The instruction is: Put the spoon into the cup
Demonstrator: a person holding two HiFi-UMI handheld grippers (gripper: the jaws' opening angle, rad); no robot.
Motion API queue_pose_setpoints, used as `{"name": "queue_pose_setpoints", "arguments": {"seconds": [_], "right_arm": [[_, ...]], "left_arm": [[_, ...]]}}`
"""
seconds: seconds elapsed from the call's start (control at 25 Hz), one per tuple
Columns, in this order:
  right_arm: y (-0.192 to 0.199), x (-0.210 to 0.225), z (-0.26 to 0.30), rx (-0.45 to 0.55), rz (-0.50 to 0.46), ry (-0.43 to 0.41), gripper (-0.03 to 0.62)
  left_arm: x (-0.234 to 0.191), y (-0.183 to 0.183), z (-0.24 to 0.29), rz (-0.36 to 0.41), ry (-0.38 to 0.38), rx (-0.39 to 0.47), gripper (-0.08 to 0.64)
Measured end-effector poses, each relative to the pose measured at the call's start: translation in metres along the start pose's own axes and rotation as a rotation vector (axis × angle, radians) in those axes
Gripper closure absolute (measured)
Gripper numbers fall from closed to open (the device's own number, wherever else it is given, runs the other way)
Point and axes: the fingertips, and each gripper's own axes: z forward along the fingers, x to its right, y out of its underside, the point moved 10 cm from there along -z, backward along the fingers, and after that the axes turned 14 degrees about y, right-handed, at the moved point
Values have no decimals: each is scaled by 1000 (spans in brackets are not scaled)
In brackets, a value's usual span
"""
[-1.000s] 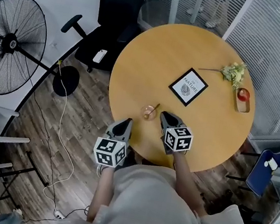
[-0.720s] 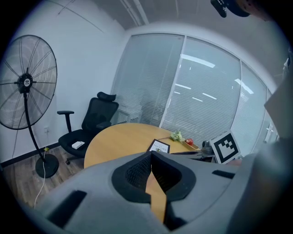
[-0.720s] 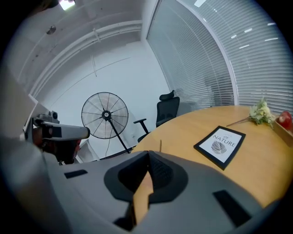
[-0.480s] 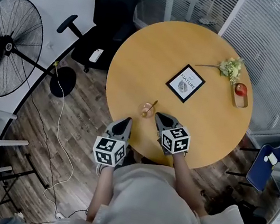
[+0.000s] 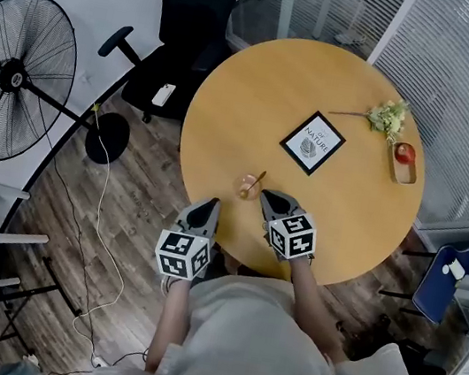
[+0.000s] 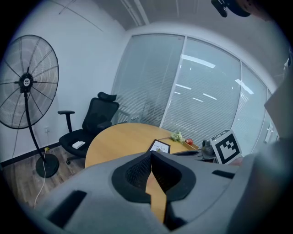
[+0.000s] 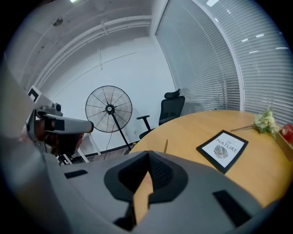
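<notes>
Spoon [image 5: 257,179]: likely light and stiff, leaning in small cup [image 5: 246,190]; free handle looks the best hold.
Left tool [image 5: 209,208], right tool [image 5: 269,199]: both closed, empty.

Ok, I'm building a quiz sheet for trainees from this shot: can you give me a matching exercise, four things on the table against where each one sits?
Things:
1. spoon
2. framed print
3. red fruit
4. flower sprig

Places:
A. in the wooden tray
B. flat at the middle of the table
C. leaning in the cup
D. on bare wood, beside the tray's far end

Pairs: 1-C, 2-B, 3-A, 4-D
</notes>
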Motion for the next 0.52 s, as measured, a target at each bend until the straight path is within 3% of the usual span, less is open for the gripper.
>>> {"name": "queue_pose_setpoints", "arguments": {"seconds": [0.52], "right_arm": [[-3,-5,7,-15,-69,-15,597]], "left_arm": [[-3,-2,5,-1,-2,-4,552]]}}
